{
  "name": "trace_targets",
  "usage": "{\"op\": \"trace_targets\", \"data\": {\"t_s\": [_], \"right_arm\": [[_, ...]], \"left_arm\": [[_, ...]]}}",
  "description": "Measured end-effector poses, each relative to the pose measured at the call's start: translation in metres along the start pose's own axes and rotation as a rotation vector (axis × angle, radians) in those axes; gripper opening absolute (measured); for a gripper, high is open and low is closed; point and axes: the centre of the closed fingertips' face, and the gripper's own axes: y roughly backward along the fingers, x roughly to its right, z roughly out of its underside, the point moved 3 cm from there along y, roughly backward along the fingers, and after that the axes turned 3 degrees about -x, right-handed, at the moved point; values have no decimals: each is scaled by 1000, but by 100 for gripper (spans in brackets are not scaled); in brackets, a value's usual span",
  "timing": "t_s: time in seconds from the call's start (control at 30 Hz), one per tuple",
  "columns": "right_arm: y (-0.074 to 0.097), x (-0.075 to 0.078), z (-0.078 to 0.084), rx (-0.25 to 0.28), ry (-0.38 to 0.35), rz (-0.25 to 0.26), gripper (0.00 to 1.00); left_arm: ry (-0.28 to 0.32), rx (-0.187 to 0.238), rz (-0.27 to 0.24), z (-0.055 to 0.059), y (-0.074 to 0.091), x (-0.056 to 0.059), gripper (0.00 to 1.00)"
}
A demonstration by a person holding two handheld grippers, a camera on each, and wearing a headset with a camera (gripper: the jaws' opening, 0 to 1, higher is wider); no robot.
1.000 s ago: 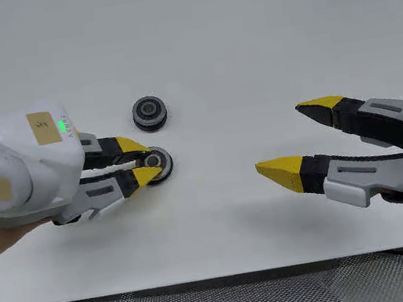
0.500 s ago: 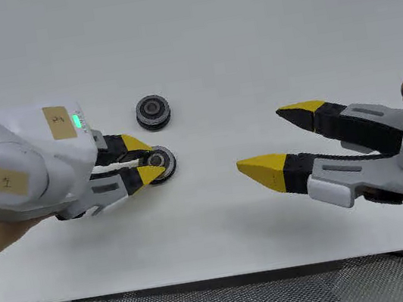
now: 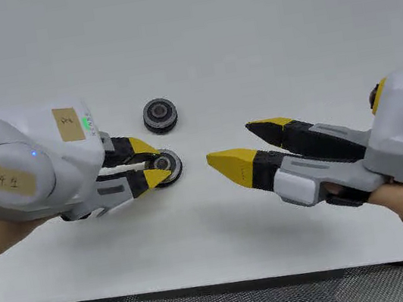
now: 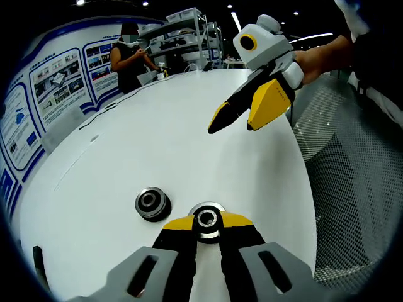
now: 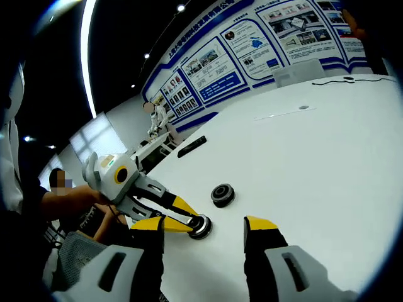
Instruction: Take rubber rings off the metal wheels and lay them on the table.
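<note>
Metal wheel (image 3: 167,164), clamped in the left gripper (image 3: 152,161) toward the near edge of the table (image 3: 262,49), lies close ahead of the right gripper (image 3: 231,142), whose spread jaws point at it.

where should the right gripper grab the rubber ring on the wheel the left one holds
Best pinch the rubber ring at its rim on the side facing the open right gripper, coming from there. The left gripper clamps the wheel from the opposite side, leaving that edge free.
</note>
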Motion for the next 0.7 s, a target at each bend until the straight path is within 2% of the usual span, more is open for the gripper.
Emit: {"op": "trace_targets", "data": {"t_s": [0.2,0.33,0.4,0.57,0.7], "right_arm": [[-14,-2,9,-45,-25,-14,49],[-24,-4,8,-32,-109,-40,48],[-28,-3,8,-35,-121,-41,47],[-41,-2,14,-67,-154,-41,44],[-48,-6,21,-97,-179,-59,42]], "left_arm": [[-2,-2,2,1,0,-1,13],[-2,5,2,1,0,0,13],[0,9,1,1,0,0,13],[-1,11,4,0,0,0,13],[-3,12,5,0,0,0,13]]}}
